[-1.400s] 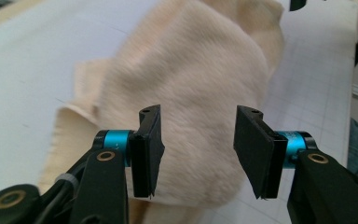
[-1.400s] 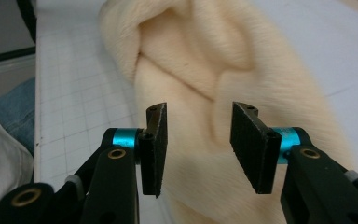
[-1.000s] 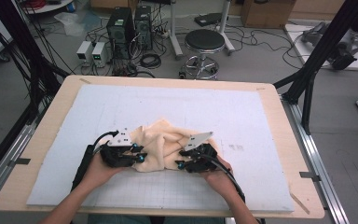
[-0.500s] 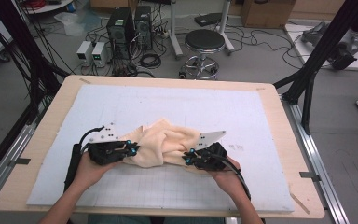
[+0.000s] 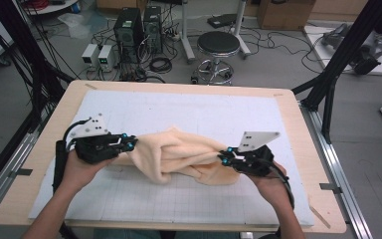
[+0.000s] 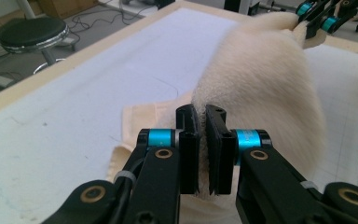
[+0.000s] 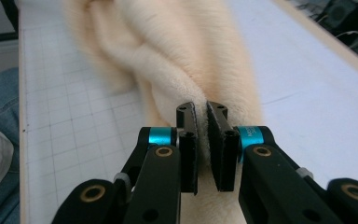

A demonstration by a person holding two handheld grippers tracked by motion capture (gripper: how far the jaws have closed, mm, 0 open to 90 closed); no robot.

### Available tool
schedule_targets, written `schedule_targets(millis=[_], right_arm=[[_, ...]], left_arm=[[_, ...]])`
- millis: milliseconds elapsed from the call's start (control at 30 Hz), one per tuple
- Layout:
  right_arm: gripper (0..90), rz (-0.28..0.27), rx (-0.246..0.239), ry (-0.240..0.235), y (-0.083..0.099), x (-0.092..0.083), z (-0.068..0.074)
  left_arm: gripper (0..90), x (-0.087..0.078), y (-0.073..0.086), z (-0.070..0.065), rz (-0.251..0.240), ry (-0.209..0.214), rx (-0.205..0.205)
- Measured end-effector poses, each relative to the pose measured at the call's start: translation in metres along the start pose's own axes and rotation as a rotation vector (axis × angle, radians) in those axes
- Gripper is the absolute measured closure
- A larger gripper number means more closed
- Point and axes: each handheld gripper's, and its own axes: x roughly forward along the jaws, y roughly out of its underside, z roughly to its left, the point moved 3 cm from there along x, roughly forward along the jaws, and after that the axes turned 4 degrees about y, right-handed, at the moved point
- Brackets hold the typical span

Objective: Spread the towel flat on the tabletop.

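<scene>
Change: both tools have moved apart and up since a second ago, pulling the bunched cloth out between them; their jaws have just been closing on it.
Left tool (image 5: 129, 145): clamped tight on one end of the cloth (image 5: 176, 157).
Right tool (image 5: 225, 158): pinching the other end.
Cloth: cream, fleecy, stretched between the tools, middle sagging onto the white mat (image 5: 179, 112).
Desk (image 5: 298, 119): wooden edge around the mat.

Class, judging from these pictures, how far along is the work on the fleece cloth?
Done: both tongs, left and right, are shut on opposite ends of the cream fleece cloth. In hand: it hangs bunched between them. Left: probably spreading it flat on the white mat.
</scene>
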Motion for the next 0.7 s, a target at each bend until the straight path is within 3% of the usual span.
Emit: schedule_targets(millis=[100, 167, 300, 467, 567, 700], right_arm=[[83.6, -0.027, 0.015, 0.008, -0.001, -0.022, -0.008], [83.6, -0.014, 0.017, 0.003, -0.002, -0.026, -0.012], [83.1, 0.060, 0.037, 0.012, 0.010, -0.010, -0.021], [80.0, 0.126, 0.113, 0.032, 0.027, 0.026, -0.043], [73.8, 0.140, 0.136, 0.023, 0.029, 0.037, -0.052], [66.4, 0.102, 0.147, 0.021, 0.027, 0.031, -0.052]], left_arm=[[84.7, -0.003, -0.010, 0.004, 0.005, 0.010, 0.012], [84.7, 0.009, -0.011, 0.007, 0.054, 0.021, 0.018], [84.3, 0.043, 0.005, 0.019, 0.155, -0.021, 0.012], [83.3, 0.085, 0.027, 0.050, 0.236, -0.072, -0.069], [77.1, 0.090, 0.032, 0.062, 0.239, -0.065, -0.105], [63.5, 0.077, 0.028, 0.063, 0.190, -0.064, -0.114]])
